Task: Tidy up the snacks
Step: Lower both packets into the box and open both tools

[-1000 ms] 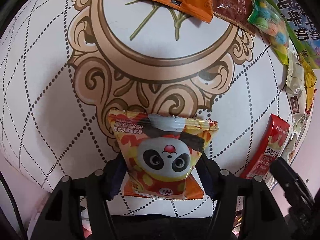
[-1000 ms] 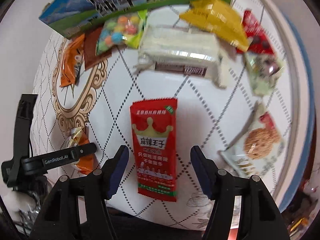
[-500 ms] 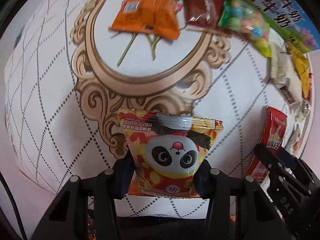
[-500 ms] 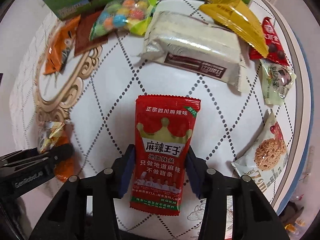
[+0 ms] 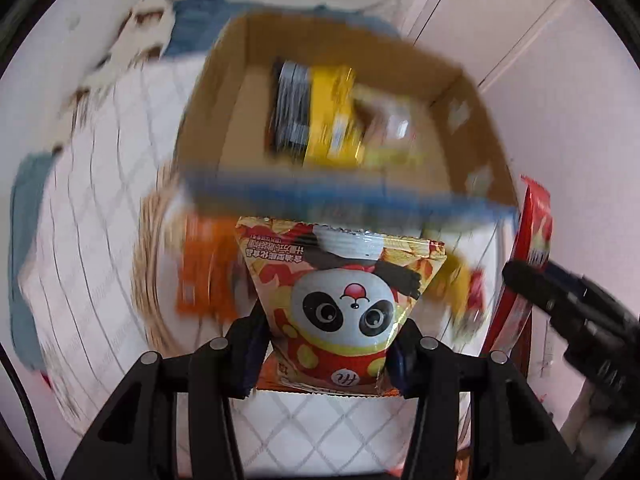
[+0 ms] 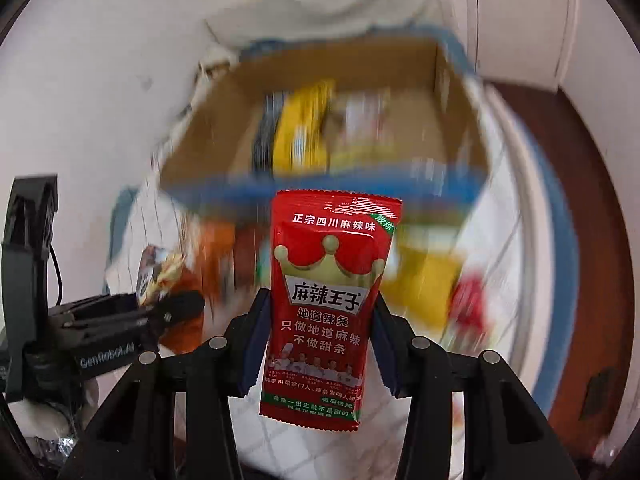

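Panda packet (image 5: 340, 312) sits clamped in your left claw (image 5: 326, 354), its two dark pads pressing its lower sides, jaws drawn in tight on it after just closing; the packet stands up from the pads, lifted off the patterned cloth (image 5: 100, 240). Left of that claw lies a blurred orange packet (image 5: 204, 264) on the cloth. Straight ahead of the claw and beyond the panda packet's top edge is the open cardboard box (image 5: 224, 92) with its blue front rim; inside it you can make out a yellow bag (image 5: 332, 120) beside something dark and striped, too smeared to name. Far to the right of your left claw, your right claw's fingers (image 5: 536, 280) show with a red packet in them.

From the right claw (image 6: 318, 344), the left one appears low at the left edge, holding its shiny packet. Your right claw grips the red packet (image 6: 328, 304) by its lower sides, jaws having just closed onto it, the packet upright and clear of the cloth. The box (image 6: 420, 68) is directly ahead of this claw too, past the packet's top. Right of the claw, blurred yellow (image 6: 424, 284) and red snacks (image 6: 468, 304) lie on the cloth.
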### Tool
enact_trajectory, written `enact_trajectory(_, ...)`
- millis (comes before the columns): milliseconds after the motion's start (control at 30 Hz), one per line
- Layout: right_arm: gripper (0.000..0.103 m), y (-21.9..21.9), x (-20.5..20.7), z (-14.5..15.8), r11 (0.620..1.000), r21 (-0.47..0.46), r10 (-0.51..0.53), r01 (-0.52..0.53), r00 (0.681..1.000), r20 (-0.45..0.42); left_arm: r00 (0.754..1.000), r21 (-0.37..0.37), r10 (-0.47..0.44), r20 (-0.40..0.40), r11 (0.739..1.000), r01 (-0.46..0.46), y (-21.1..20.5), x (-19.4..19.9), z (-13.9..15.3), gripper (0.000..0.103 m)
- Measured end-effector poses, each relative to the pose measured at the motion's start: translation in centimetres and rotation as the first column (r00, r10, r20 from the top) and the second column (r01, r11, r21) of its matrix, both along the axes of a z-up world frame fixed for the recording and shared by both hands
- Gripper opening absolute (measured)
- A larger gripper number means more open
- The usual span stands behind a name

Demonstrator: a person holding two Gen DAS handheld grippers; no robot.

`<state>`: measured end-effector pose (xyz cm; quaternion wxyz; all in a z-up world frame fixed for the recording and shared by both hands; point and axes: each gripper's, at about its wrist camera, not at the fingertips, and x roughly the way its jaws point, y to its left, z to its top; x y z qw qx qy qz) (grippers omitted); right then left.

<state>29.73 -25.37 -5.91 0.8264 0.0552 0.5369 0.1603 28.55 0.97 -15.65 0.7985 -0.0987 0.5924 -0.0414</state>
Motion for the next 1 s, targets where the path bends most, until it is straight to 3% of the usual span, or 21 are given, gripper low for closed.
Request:
enact_trajectory(133, 0.049, 0.1, 6.2, 2.6, 0.998, -0.067, 0.016, -0.011, 0.996, 0.083, 0.999, 0.042, 0.002, 0.044, 0.999, -0.004, 1.8, 6.2, 2.6, 0.047)
enact_trajectory(267, 0.049, -0.4, 12.9, 2.1, 0.994, -0.111, 0.019, -0.012, 0.998, 0.064, 0.999, 0.111, 0.02, 0.033, 0.994, -0.023, 3.3, 11.9, 2.6, 0.047)
enact_trajectory(400, 0.049, -0.7, 17.9, -0.1, 0.989, -0.147, 0.022, -0.023, 1.0, -0.005, 0.999, 0.198, 0.039, -0.015, 0.979, -0.035, 4.5, 17.3, 0.6, 0.047)
enact_trajectory(667, 0.052, 0.3, 24.0, -5.9, 0.971, -0.237, 0.008, -0.028, 0.996, -0.087, 0.992, 0.229, 0.046, -0.118, 0.973, -0.018, 5.2, 22.4, -3.3, 0.047)
enact_trajectory(733, 0.081, -0.2, 25.0, -6.4, 0.967, -0.253, -0.022, -0.009, 0.993, -0.117, 0.99, 0.21, 0.052, -0.128, 0.977, -0.024, 5.5, 23.0, -3.8, 0.053)
enact_trajectory(800, 0.093, -0.4, 25.8, -6.9, 0.972, -0.234, -0.04, 0.009, 0.991, -0.125, 0.99, 0.194, 0.062, -0.125, 0.98, -0.037, 5.8, 23.3, -4.2, 0.09)
enact_trajectory(1000, 0.097, -1.0, 25.5, -6.8, 0.978, -0.205, -0.056, 0.025, 0.987, -0.148, 0.991, 0.176, 0.064, -0.121, 0.984, -0.042, 5.4, 23.4, -4.6, 0.092)
